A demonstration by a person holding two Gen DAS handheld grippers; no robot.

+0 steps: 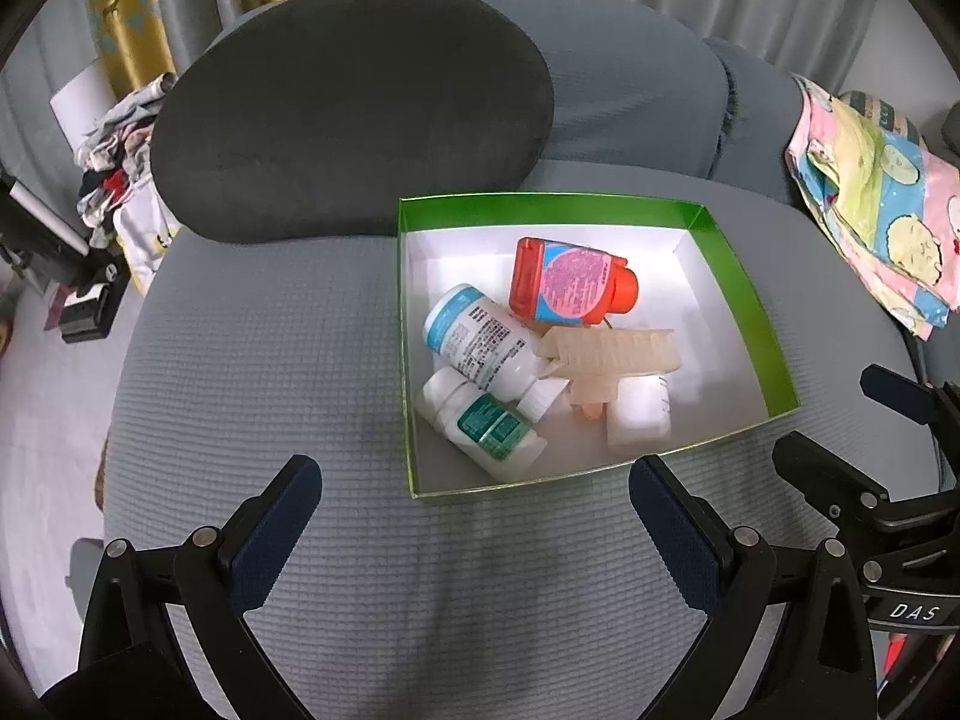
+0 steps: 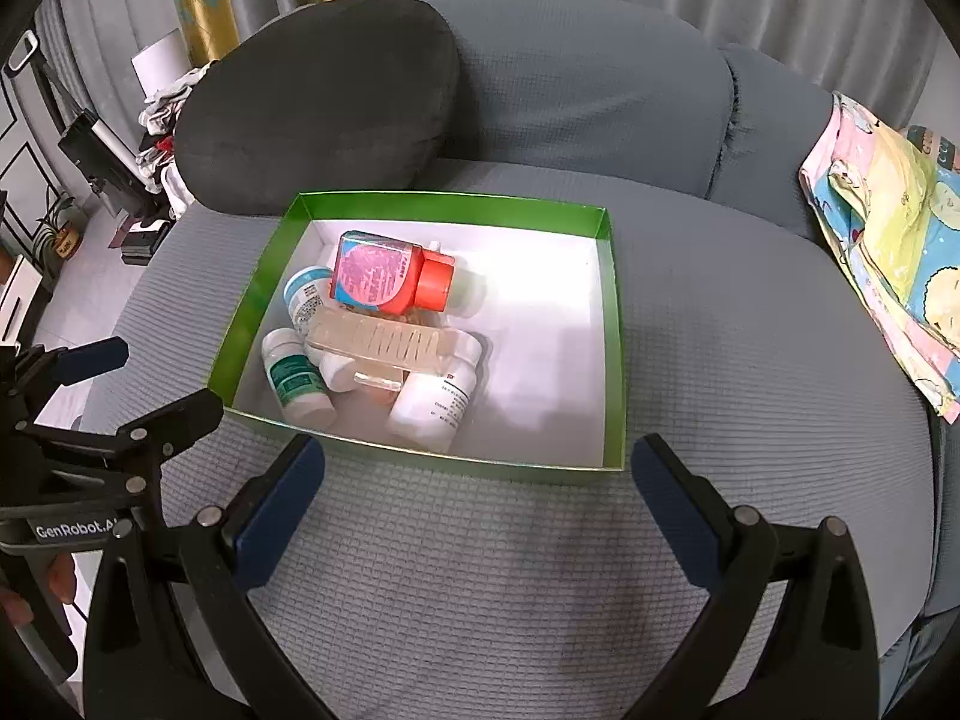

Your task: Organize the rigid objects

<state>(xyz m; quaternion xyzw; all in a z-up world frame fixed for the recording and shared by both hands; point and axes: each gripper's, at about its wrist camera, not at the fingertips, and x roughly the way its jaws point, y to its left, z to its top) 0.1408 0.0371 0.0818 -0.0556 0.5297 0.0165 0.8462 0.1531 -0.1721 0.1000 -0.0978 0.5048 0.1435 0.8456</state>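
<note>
A shallow box with green walls and a white floor sits on the grey sofa seat, and all the small things lie gathered inside it, toward its near-left part as the right wrist camera sees it. The red bottle with its pink and blue label lies on its side farthest back, its red cap pointing right. Just in front of it a white bottle with a blue label lies slanted, and below that a smaller white bottle with a green label rests near the front wall. A pale, ribbed plastic clip lies across the pile — it touches the blue-labelled bottle and rests partly over a plain white bottle at the right of the group. The right half of the box floor is bare. The left gripper hovers over the seat just short of the box's front wall, its blue-padded fingers spread wide with nothing between them. The right gripper hangs likewise in front of the box, wide apart and holding nothing — each one shows at the edge of the other's camera. A dark round cushion leans on the sofa back behind the box, touching its far-left corner, and a cartoon-print cloth lies well off to the right.
</note>
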